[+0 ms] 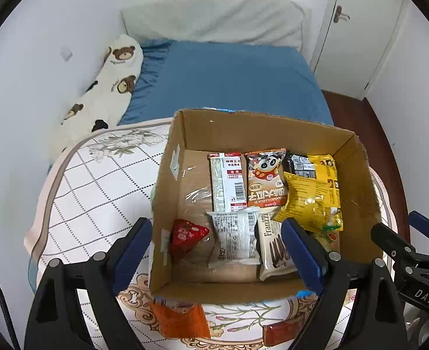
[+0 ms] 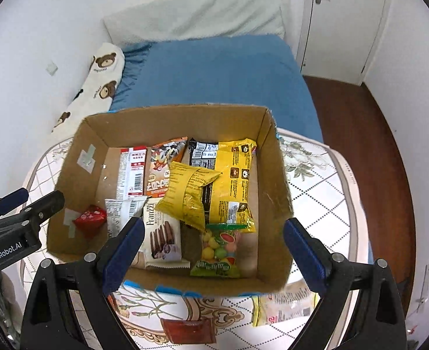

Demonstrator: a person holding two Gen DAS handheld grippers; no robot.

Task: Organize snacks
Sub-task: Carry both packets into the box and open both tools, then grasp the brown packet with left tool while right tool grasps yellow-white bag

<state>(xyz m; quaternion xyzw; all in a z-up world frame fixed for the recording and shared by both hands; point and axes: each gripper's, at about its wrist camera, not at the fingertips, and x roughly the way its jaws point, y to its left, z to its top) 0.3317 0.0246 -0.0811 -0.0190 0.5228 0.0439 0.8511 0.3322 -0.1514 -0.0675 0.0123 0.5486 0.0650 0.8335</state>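
A cardboard box [image 1: 360,175] [image 2: 272,175] sits on a round table and holds several snack packets: a yellow bag [image 1: 307,201] [image 2: 188,195], a Franzzi wafer pack [image 1: 272,248] [image 2: 162,236], a red triangular packet [image 1: 185,236] [image 2: 89,218], a white packet [image 1: 235,239] and a fruit candy bag [image 2: 217,250]. My left gripper [image 1: 217,256] is open and empty, above the box's near wall. My right gripper [image 2: 214,256] is open and empty over the box's near right part; it also shows in the left wrist view [image 1: 404,233].
Loose packets lie on the tablecloth in front of the box: an orange one [image 1: 179,320], a brown one [image 2: 188,329] and a pale one with yellow edge [image 2: 284,303]. A blue bed [image 1: 229,81] with a bear pillow [image 1: 103,93] lies behind. Wooden floor [image 2: 360,145] is at right.
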